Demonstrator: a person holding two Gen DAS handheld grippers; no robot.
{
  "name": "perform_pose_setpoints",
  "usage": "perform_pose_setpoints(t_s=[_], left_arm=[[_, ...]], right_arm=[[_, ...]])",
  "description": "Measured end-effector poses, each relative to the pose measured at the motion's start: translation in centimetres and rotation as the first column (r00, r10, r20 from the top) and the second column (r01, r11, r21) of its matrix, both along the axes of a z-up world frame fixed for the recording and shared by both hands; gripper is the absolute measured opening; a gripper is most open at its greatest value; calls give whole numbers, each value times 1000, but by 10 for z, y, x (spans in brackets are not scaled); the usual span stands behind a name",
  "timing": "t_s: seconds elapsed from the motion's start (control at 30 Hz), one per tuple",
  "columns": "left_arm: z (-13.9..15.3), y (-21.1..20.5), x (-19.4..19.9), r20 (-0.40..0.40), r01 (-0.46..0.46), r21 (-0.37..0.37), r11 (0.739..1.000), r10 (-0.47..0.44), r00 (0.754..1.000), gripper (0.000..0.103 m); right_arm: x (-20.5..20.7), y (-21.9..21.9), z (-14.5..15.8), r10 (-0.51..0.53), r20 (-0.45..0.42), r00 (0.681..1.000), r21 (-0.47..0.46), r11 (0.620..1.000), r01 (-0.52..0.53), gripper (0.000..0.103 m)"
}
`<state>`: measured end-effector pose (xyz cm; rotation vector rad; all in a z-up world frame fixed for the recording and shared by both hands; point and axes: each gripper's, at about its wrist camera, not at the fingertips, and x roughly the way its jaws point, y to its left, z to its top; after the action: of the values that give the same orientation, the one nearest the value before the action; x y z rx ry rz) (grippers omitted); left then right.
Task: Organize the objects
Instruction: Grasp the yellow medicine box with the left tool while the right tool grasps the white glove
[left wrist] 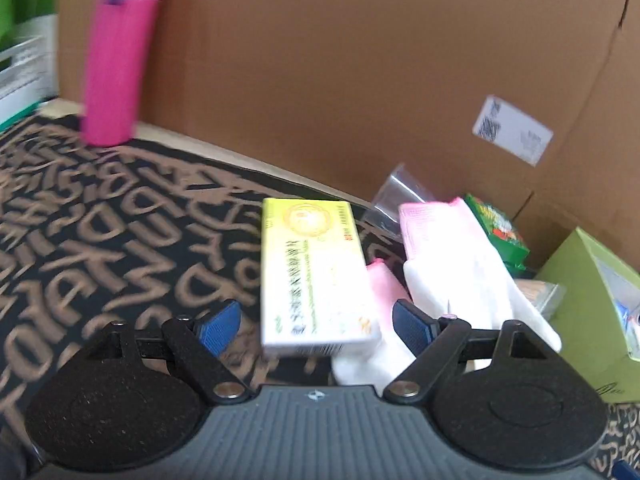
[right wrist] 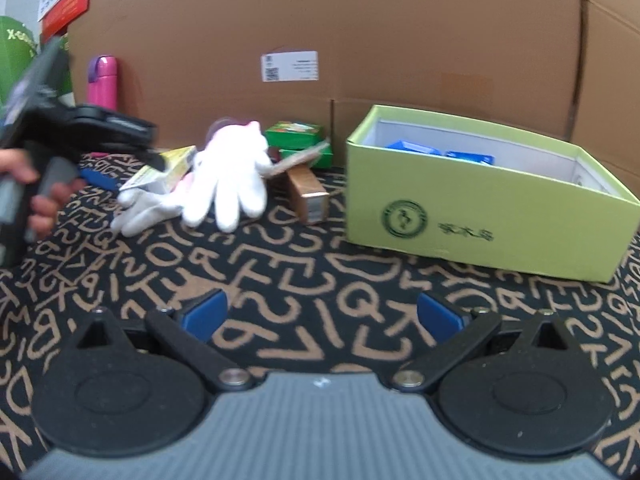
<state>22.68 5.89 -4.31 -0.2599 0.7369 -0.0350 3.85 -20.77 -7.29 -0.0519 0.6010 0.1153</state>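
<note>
We see the left gripper [left wrist: 316, 324] with its blue pads spread wide at the lower middle of its own view, the yellow-green printed carton [left wrist: 312, 276] lying between them, untouched as far as we can tell. White knit gloves with pink cuffs [left wrist: 452, 268] lie just right of it. The right gripper [right wrist: 320, 314] gapes wide over the black letter-patterned cloth [right wrist: 288, 264], holding nothing. The open lime-green cardboard box [right wrist: 480, 216] sits at right, the pink cylindrical bottle [left wrist: 120, 52] upper left.

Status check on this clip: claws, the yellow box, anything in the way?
Left claw open, astride yellow box, not gripping. Right claw open, empty, over the mat. White gloves lie against the box.
</note>
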Motion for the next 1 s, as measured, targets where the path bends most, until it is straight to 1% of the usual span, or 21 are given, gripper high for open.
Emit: perform_pose_setpoints(t_s=[0.07, 0.1, 0.13, 0.17, 0.2, 0.3, 0.33, 0.5, 0.53, 0.6, 0.67, 0.73, 0.8, 0.87, 0.93, 0.97, 1.0], left_arm=[[-6, -4, 13, -26, 15, 43, 999, -14, 1000, 86], [-10, -4, 17, -26, 25, 62, 998, -23, 999, 85], [-11, -6, 16, -6, 35, 94, 995, -35, 999, 73], [-12, -6, 15, -3, 48, 121, 992, -48, 999, 71], [-12, -5, 13, -3, 62, 127, 990, -62, 998, 71], [-11, 3, -1, -7, 93, 101, 990, -93, 996, 71], [-10, 5, -7, -6, 102, 96, 990, -101, 995, 71], [-11, 14, -41, 8, 132, 79, 988, -133, 991, 71], [-11, 14, -46, 11, 137, 83, 987, -138, 990, 71], [-11, 17, -53, 10, 144, 79, 986, -145, 989, 71], [-12, 21, -57, 10, 151, 70, 986, -152, 988, 71], [-13, 22, -57, 11, 162, 74, 984, -163, 987, 71], [-13, 22, -57, 13, 171, 84, 982, -173, 985, 71], [-14, 21, -57, 15, 178, 94, 979, -181, 983, 71], [-15, 21, -57, 20, 187, 105, 977, -190, 982, 71], [-15, 21, -57, 23, 189, 110, 976, -193, 981, 71], [-16, 21, -58, 27, 191, 114, 975, -196, 980, 71]], right_arm=[[5, 7, 2, 16, 7, 1000, -3, 1000, -16, 103], [7, 10, 3, 24, 12, 1000, 0, 1000, -24, 103], [10, 13, 4, 30, 17, 999, 6, 1000, -30, 103], [14, 17, 6, 40, 19, 999, 14, 999, -40, 102], [18, 21, 7, 54, 21, 998, 17, 998, -54, 97], [32, 33, 9, 87, 23, 996, 2, 996, -87, 89], [37, 37, 10, 97, 25, 995, -1, 995, -97, 88], [72, 63, 19, 182, 72, 981, -26, 983, -180, 87], [81, 69, 20, 197, 84, 977, -32, 980, -195, 87], [102, 81, 20, 229, 93, 969, -58, 973, -224, 93], [125, 94, 14, 243, 82, 967, -97, 967, -235, 97], [145, 104, 7, 262, 60, 963, -127, 959, -253, 97], [165, 109, -1, 245, 38, 969, -146, 960, -237, 99], [181, 110, -8, 222, 1, 975, -142, 965, -219, 98], [185, 108, -12, 219, -19, 976, -123, 968, -220, 72], [182, 107, -12, 215, -17, 977, -128, 968, -215, 51], [178, 107, -11, 201, -2, 980, -146, 969, -200, 42]])
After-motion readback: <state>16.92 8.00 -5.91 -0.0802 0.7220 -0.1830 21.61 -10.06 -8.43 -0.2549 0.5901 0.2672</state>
